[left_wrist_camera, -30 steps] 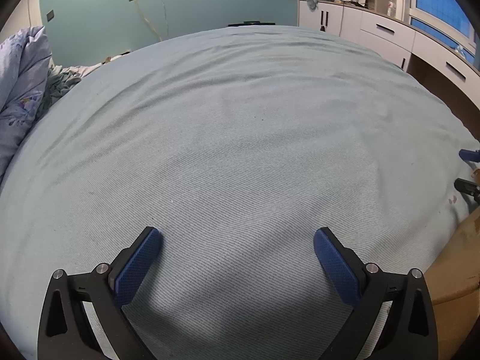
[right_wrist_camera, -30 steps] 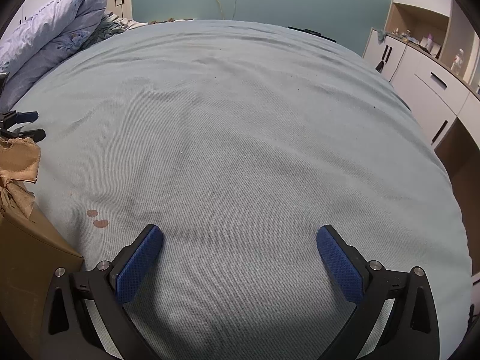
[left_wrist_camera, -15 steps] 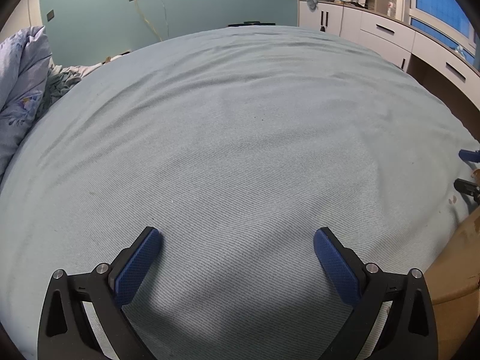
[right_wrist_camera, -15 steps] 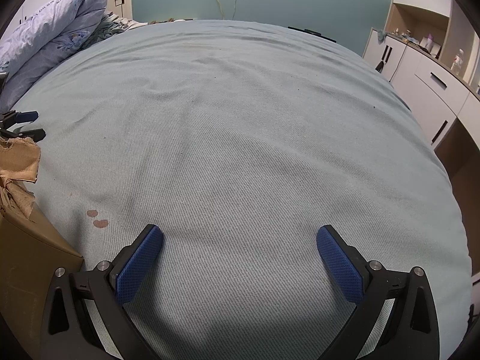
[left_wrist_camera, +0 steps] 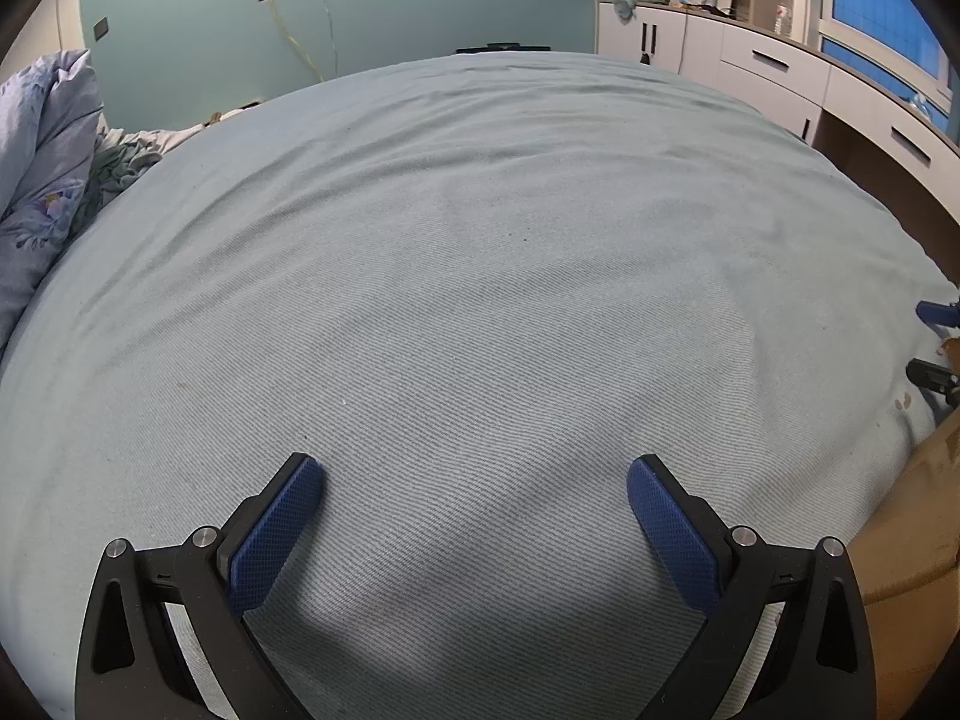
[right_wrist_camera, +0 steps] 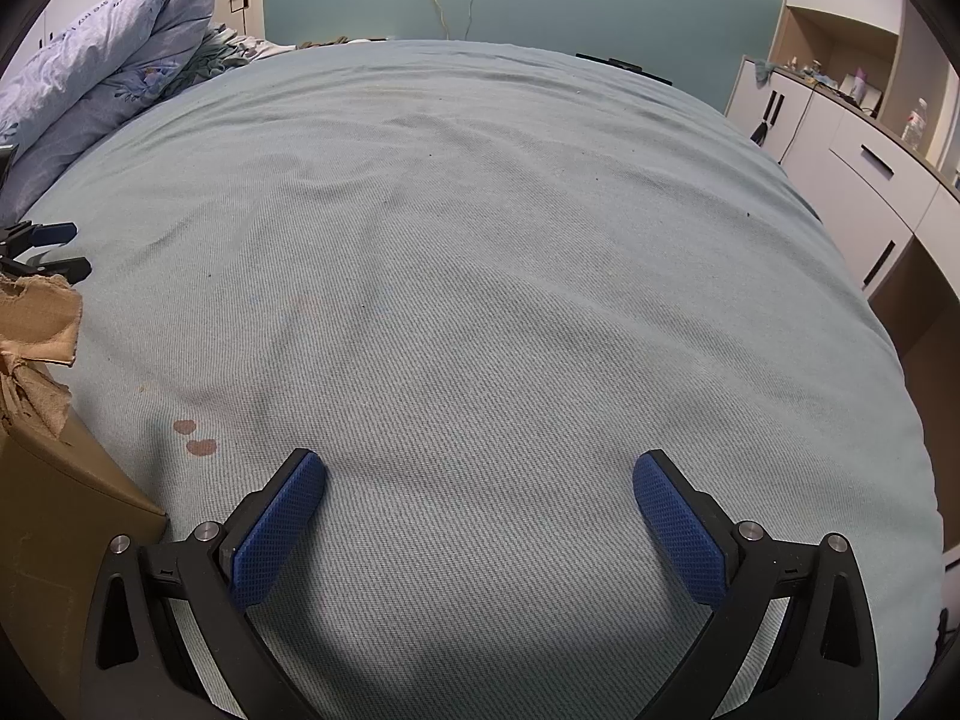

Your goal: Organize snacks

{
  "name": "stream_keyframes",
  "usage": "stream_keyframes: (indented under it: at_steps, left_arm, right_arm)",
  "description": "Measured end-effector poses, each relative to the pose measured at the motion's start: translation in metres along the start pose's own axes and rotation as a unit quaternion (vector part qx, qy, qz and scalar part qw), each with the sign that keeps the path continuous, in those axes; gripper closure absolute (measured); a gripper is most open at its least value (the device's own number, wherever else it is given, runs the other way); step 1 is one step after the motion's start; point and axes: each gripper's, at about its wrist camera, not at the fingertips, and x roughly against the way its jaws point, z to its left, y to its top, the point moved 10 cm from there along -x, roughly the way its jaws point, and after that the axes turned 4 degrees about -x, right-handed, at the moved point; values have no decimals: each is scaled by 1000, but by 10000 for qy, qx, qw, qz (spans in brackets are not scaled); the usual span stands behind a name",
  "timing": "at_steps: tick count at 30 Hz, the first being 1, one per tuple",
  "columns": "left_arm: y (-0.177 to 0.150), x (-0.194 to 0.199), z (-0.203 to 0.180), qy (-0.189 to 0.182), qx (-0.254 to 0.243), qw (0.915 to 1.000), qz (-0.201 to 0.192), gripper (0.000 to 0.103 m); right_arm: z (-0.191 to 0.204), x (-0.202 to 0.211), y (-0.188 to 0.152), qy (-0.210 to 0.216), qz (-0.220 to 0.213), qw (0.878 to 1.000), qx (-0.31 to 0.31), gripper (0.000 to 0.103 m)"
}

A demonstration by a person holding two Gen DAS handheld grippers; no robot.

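1. The bed (left_wrist_camera: pixel 480 276), under a pale blue-grey sheet, fills both views.
2. A rumpled lilac quilt (right_wrist_camera: pixel 114 54) is heaped at its far left corner.
3. A brown cardboard box (right_wrist_camera: pixel 54 516) with a torn flap sits on the bed between the two tongs; no snacks show.
4. The left tongs (left_wrist_camera: pixel 474 516) stand wide apart, empty, over the sheet.
5. The right tongs (right_wrist_camera: pixel 479 519) likewise gape, holding nothing.
6. Two small reddish stains (right_wrist_camera: pixel 193 437) mark the sheet beside the box.

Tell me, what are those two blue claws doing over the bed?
Nothing is being held right now. The left claw and the right claw both hang wide open over the blue-green bedsheet. A torn cardboard box sits between them on the bed. No snacks show in either view, so the tidying has not visibly started.
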Motion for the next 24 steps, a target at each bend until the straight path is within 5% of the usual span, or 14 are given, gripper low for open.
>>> stream_keyframes:
  at_steps: [24]
  left_arm:
    - [0,-1,1,-14,5,10000,-7,0]
  right_arm:
    - [-3,-1,1,3,-1,10000,-1,0]
